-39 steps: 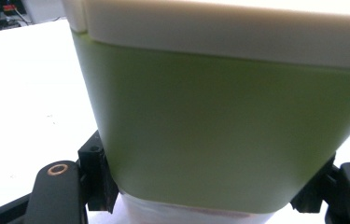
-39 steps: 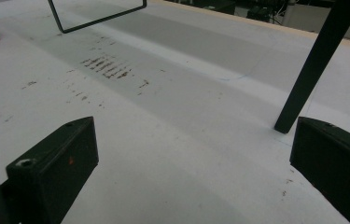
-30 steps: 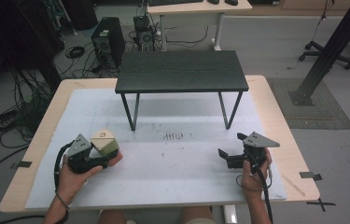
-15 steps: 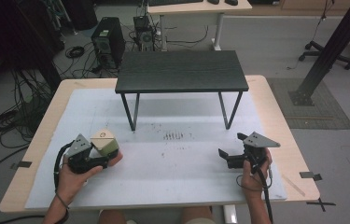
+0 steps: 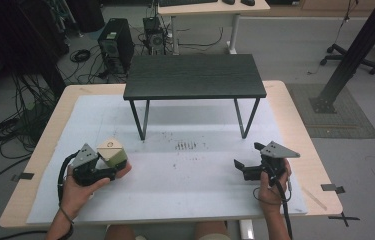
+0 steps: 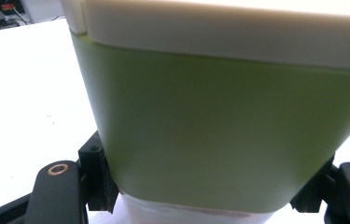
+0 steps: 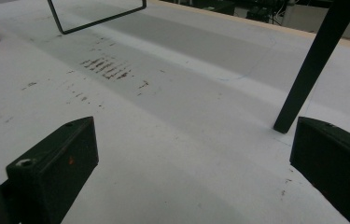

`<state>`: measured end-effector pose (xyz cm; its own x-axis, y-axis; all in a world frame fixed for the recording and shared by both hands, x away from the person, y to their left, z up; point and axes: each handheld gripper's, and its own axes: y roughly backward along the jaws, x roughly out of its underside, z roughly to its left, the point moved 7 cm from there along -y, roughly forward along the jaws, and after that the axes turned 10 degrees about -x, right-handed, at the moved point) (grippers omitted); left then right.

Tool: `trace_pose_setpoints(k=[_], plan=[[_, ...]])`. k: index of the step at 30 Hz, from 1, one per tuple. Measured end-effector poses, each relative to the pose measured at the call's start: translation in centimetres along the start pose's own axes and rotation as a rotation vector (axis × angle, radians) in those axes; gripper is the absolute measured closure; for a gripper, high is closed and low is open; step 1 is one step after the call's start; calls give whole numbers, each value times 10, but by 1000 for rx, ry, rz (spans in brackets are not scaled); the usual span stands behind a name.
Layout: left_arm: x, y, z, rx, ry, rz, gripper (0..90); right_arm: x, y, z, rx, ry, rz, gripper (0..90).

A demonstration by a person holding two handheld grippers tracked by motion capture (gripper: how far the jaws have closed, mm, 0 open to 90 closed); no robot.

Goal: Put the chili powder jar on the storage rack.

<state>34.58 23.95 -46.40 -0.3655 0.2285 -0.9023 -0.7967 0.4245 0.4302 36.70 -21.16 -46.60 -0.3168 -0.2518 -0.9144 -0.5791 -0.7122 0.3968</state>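
Note:
A green box [image 5: 112, 151] with a cream lid stands on the white mat [image 5: 185, 190] at the front left. My left gripper [image 5: 116, 169], held in the left hand, is shut on it low down. In the left gripper view the green box [image 6: 219, 130] is very close, and a black jaw presses on each of its lower sides. At the front right, the right hand holds my right gripper [image 5: 247, 159] open just above the mat. Its two jaws stand wide apart in the right gripper view, with bare mat [image 7: 191, 140] between them.
A small black table [image 5: 195, 75] on thin metal legs stands at the middle back of the mat; one leg [image 7: 312, 65] is close ahead of the right gripper. Dark scuff marks [image 5: 185, 146] lie in front of it. Cables and computers sit on the floor beyond.

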Motion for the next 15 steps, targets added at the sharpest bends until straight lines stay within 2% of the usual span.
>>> trace_pose_setpoints(k=[15], plan=[[0,0,0,-1,-2,6,286,0,0,0,-2,0,-1,7]])
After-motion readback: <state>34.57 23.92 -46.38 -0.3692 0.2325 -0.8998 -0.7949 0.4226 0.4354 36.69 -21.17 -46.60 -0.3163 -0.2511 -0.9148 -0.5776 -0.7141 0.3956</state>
